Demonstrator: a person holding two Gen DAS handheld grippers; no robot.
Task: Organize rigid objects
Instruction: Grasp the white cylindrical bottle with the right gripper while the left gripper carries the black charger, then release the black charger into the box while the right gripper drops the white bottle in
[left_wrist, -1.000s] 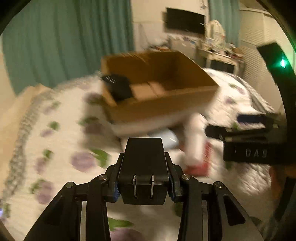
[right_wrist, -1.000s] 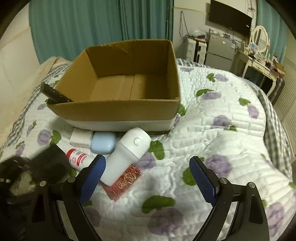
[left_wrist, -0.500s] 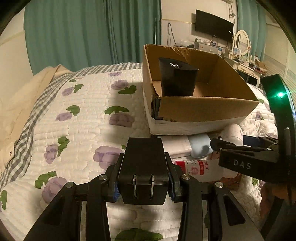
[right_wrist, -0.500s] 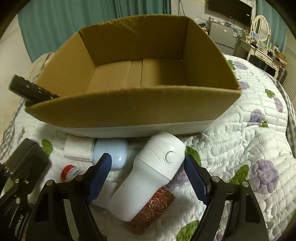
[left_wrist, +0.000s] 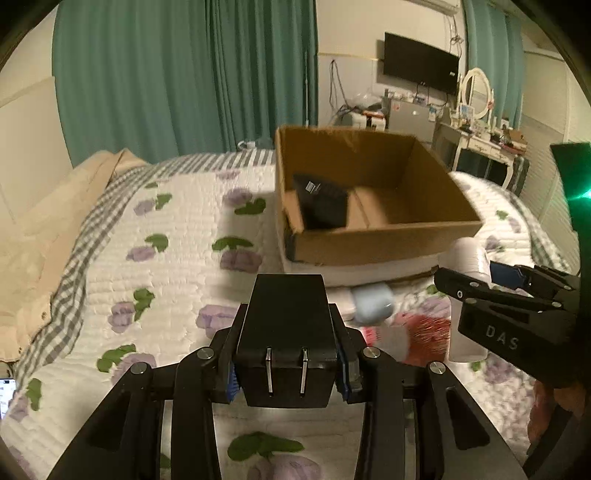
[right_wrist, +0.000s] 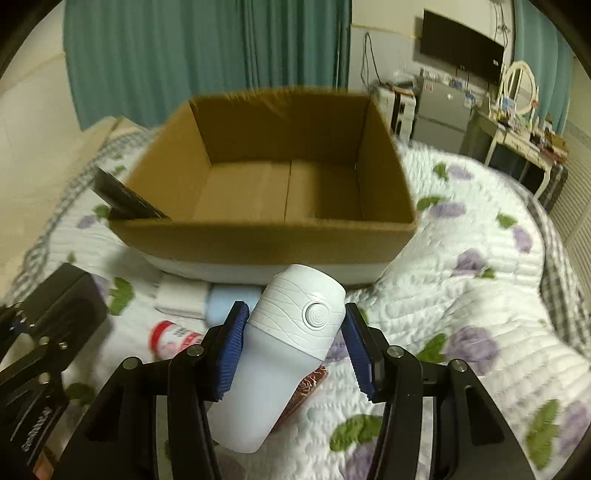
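Observation:
My left gripper (left_wrist: 287, 373) is shut on a black plug adapter (left_wrist: 287, 332) and holds it above the quilt in front of the cardboard box (left_wrist: 384, 243). A black flat object (left_wrist: 323, 203) leans in the box's left corner. My right gripper (right_wrist: 295, 347) has its blue pads either side of a white bottle (right_wrist: 284, 354); the left pad touches it, the right pad stands at its edge. The right gripper also shows in the left wrist view (left_wrist: 517, 295). A light blue case (right_wrist: 232, 299), a white block (right_wrist: 181, 299), a red-capped tube (right_wrist: 173, 338) and a red patterned box (right_wrist: 310, 384) lie before the cardboard box (right_wrist: 258, 243).
The bed's floral quilt (right_wrist: 480, 295) spreads right of the box. A beige blanket (left_wrist: 44, 236) lies at the left edge. A dresser with a mirror (left_wrist: 476, 92) and a wall TV (left_wrist: 421, 62) stand behind the bed.
My right gripper has moved down onto the white bottle and narrowed its jaws around it. The left gripper has pulled back and risen slightly, still holding the adapter.

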